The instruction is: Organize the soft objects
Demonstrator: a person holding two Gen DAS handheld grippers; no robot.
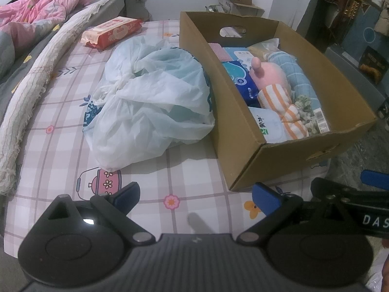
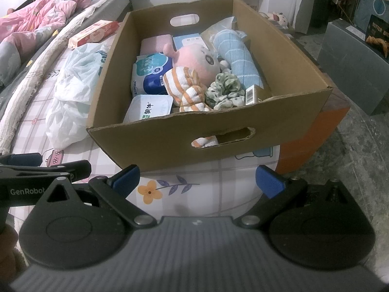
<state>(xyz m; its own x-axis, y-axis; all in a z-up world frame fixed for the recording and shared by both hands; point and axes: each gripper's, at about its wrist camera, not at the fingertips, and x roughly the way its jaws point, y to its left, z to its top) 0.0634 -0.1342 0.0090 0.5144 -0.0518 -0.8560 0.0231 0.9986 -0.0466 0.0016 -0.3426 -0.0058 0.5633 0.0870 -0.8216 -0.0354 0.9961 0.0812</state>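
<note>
Cardboard box, open-topped, with hand slots in both end walls; stands at the surface's right edge, one corner overhanging.

Contents, packed close: pink plush at centre; orange-striped cloth in front of it, a fold showing through the near slot; rolled blue towel along the right wall; green scrunchie; blue tissue pack; pink sponge and a few flat packets at the back. Judged mostly done: the soft goods seen are already inside.

Outstanding, by judgement: plastic bag, crumpled, pale, touching the box's left wall; red wipes pack, farther back, well apart from the box. Whether either belongs in the box cannot be told.

Left gripper: spread wide, empty, low over the surface, near the box's near corner. Right gripper: spread wide, empty, facing the box's near end wall.

Surface: covered in a pink-checked sheet printed with flowers and pots. A frayed white bolster runs along its left side.

Room: a bed to the left, a person lying under a pink quilt; white wall; second carton behind; rough grey floor to the right.
</note>
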